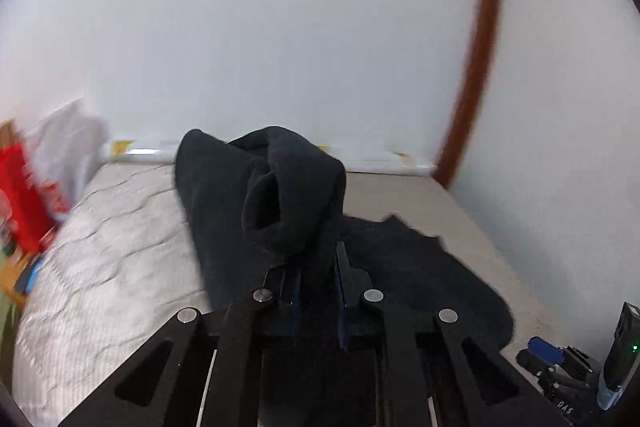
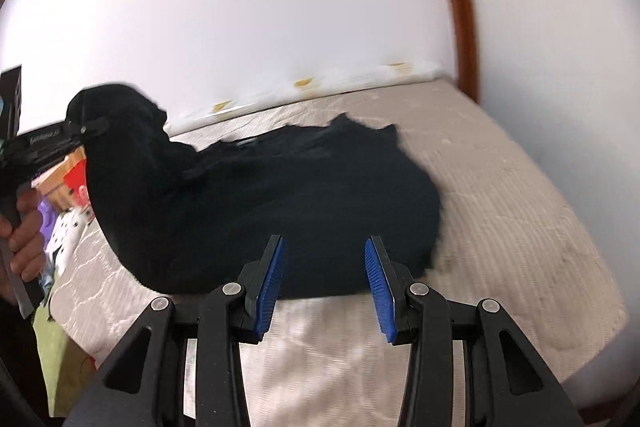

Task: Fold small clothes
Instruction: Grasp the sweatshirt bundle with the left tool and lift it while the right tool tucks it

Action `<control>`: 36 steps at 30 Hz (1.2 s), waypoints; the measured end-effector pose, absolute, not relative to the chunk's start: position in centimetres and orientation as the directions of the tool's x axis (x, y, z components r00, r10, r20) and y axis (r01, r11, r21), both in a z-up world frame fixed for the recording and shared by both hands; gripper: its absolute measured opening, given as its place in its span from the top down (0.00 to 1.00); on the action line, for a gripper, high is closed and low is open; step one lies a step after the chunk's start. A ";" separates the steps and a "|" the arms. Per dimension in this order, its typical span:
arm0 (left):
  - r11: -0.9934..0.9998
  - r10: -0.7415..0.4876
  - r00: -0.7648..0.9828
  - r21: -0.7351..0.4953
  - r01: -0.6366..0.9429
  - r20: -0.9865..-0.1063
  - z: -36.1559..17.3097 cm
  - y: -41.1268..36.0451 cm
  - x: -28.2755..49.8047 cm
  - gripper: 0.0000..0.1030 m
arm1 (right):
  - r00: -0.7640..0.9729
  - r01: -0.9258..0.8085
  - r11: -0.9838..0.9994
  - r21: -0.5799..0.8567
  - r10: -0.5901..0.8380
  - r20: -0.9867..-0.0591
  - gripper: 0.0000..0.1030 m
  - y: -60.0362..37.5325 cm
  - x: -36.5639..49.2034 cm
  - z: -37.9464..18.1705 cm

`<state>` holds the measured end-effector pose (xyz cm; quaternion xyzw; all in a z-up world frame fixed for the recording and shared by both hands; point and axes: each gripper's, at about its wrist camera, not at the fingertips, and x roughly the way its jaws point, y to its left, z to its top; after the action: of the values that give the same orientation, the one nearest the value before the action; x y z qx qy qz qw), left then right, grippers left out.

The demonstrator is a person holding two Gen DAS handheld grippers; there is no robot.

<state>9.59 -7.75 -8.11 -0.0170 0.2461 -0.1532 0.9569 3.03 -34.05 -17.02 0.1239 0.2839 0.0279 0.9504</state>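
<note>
Black knit fabric made up the garment, which lay across the quilted mattress, its left end raised off the bed. At that left end my left gripper was clamped shut on a bunched fold of the cloth, which humped up ahead of the fingers. My hand on that tool's handle showed at the frame edge. To the right, my right gripper stood partly open and empty just short of the garment's near hem, blue pads touching nothing. I judged the cloth soft, limp and light, likely to sag between holds. The right-hand hem edge seemed the sound place for the second grip.
</note>
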 end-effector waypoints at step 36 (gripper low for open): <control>0.857 -0.397 0.626 -0.028 0.514 -0.671 -21.9 -6.8 6.1 0.50 | 0.787 0.002 0.876 0.482 0.296 -0.541 0.46 -32.5 16.6 -20.1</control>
<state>6.14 -6.80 -21.87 0.0834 0.3501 -0.2536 0.8979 16.58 -32.55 -20.05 0.2355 0.3161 0.0802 0.9155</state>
